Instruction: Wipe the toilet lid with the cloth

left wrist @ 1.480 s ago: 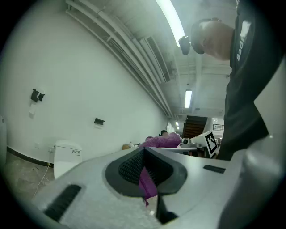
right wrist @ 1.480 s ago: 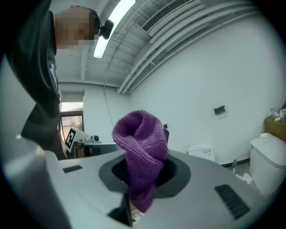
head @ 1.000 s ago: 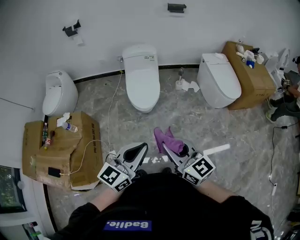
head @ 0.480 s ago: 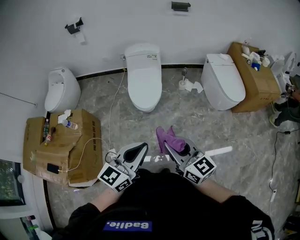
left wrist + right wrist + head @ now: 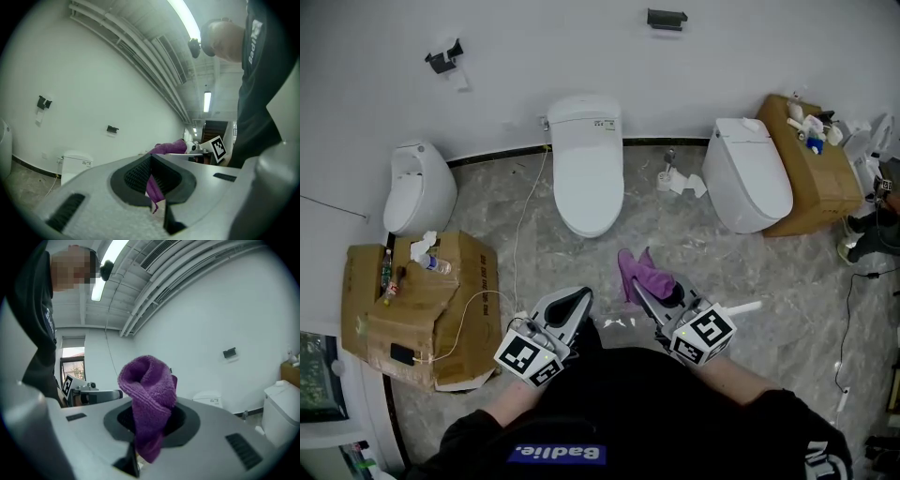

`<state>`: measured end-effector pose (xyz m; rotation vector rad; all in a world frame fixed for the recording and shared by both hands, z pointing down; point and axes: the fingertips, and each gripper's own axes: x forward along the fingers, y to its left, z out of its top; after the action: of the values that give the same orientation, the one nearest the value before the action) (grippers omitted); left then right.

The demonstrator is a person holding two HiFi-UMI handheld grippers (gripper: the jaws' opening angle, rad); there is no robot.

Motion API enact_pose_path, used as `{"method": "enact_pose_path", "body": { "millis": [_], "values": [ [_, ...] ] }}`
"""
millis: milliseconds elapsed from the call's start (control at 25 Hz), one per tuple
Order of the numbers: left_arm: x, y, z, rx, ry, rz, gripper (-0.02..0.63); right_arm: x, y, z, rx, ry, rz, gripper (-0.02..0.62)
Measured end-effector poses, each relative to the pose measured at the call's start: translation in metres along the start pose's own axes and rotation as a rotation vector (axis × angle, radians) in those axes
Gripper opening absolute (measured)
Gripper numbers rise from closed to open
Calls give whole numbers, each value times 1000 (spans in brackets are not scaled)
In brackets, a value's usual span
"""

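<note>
Right gripper (image 5: 649, 289) is pinching the purple cloth (image 5: 639, 274) between its fingers, the bunched end standing up, judged to be carried ready for wiping. Left gripper (image 5: 574, 305) is riding just beside it, fingers pressed together on nothing, judged idle. Both are pointing level toward the closed toilet lid (image 5: 587, 169), which is lying well apart ahead, not yet reached.

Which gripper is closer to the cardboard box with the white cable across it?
Left. The left gripper is just right of the cardboard box in the head view, not touching it; the right gripper, holding the purple cloth, is farther right, beyond the left one.
</note>
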<state>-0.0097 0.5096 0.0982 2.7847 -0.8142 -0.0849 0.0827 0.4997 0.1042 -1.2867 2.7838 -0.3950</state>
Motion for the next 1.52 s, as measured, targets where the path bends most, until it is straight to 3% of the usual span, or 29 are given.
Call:
{"method": "enact_pose_path", "body": {
  "millis": [640,920,1080,1360,1520],
  "values": [
    [72,236,73,39,4,-126,15,215,-87,56,-23,9,-139,81],
    [109,269,68,-6,17,-126,15,245,-127,57,-3,21,-162,81],
    [139,279,69,10,29,-109,14,254,-159,57,14,19,-133,81],
    [200,309,71,19,51,4,15,277,-222,66,40,9,-21,81],
    [223,332,60,3,45,68,15,298,-252,48,58,51,30,81]
  ]
}}
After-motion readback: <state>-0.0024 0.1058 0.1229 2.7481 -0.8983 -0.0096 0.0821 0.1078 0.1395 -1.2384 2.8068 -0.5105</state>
